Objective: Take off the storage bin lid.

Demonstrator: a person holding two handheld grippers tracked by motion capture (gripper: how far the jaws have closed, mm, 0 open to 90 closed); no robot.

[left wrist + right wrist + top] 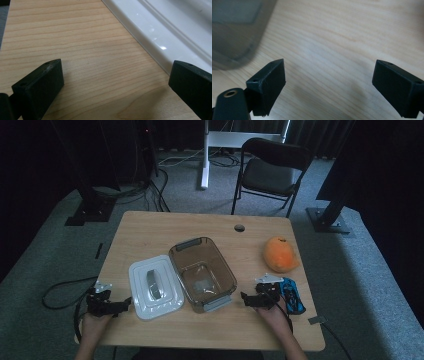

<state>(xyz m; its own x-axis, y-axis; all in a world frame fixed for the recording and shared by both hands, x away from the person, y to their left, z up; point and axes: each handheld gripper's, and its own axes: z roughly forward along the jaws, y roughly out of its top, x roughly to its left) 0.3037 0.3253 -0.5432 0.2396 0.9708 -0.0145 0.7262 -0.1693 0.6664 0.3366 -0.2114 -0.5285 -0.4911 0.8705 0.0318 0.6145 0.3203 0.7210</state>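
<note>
**Two open claws flank a lid and an uncovered container**

On a pale wood-grain tabletop [150,227] with rounded corners, a smoky, see-through plastic container [202,272] stands at the centre of the high view. It is a rounded rectangle with grey latches at both short ends, and its long axis runs from the upper left to the lower right of the frame. Its glossy white lid [156,286] lies flat, just to the left and touching or almost touching it, with a grey handle bar on top; the bar runs nearly up and down the frame.

The left claw [123,304] sits at the lower left, pointing right toward the lid's near corner. In the left gripper view its matte black, blocky jaws stand wide apart over bare wood, the lid's smooth raised rim [160,37] crossing the upper right, cut off by the frame edge.

The right claw [246,298] rests at the lower right of the high view, pointing left toward the container's near latch. Its jaws are likewise spread with nothing between them; the container's wall [234,32] is a blurred grey shape at the upper left of the right gripper view.

A soft orange thing [281,254], rounded and hard to identify, lies at the right, and a blue-and-black tool [292,295] lies beside the right hand [275,312], partly hidden.
</note>
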